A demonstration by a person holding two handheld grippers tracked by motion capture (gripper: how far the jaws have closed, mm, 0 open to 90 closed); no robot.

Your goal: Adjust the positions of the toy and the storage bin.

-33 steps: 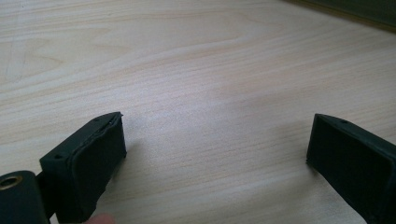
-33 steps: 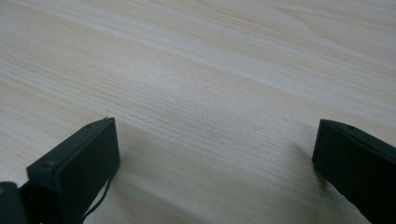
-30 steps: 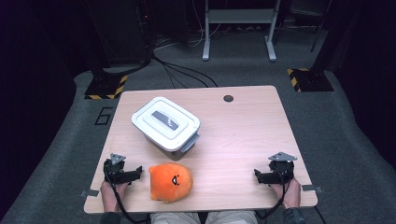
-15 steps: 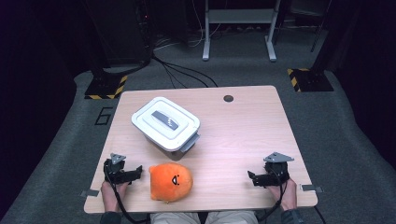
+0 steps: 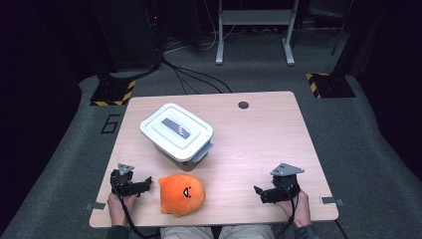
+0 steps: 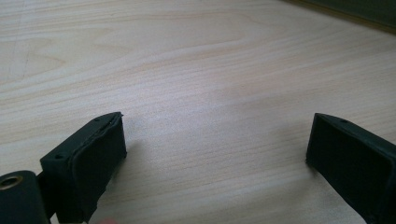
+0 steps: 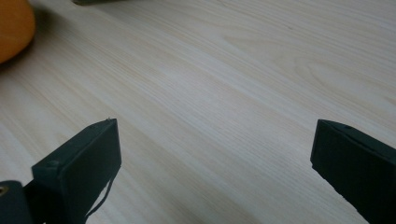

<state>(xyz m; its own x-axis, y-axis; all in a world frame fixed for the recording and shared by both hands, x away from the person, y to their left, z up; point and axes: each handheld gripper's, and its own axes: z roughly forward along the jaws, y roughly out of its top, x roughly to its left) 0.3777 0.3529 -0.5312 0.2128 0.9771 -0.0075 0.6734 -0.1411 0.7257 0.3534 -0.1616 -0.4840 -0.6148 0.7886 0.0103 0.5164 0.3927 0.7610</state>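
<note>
An orange plush toy with a small face lies near the front edge of the wooden table; its edge shows at the top left of the right gripper view. Behind it stands a white lidded box with a grey handle. My left gripper rests just left of the toy, open and empty, with bare wood between its jaws. My right gripper sits at the front right, pointing left toward the toy, also open and empty over bare wood.
A round cable hole sits near the table's far edge. Beyond the table are dark floor, cables, a stand base with yellow-black tape and a grey metal frame. Bare wood lies between the toy and my right gripper.
My right gripper has slid left along the front of the table, toward the toy. The left gripper, toy and box have stayed put.
</note>
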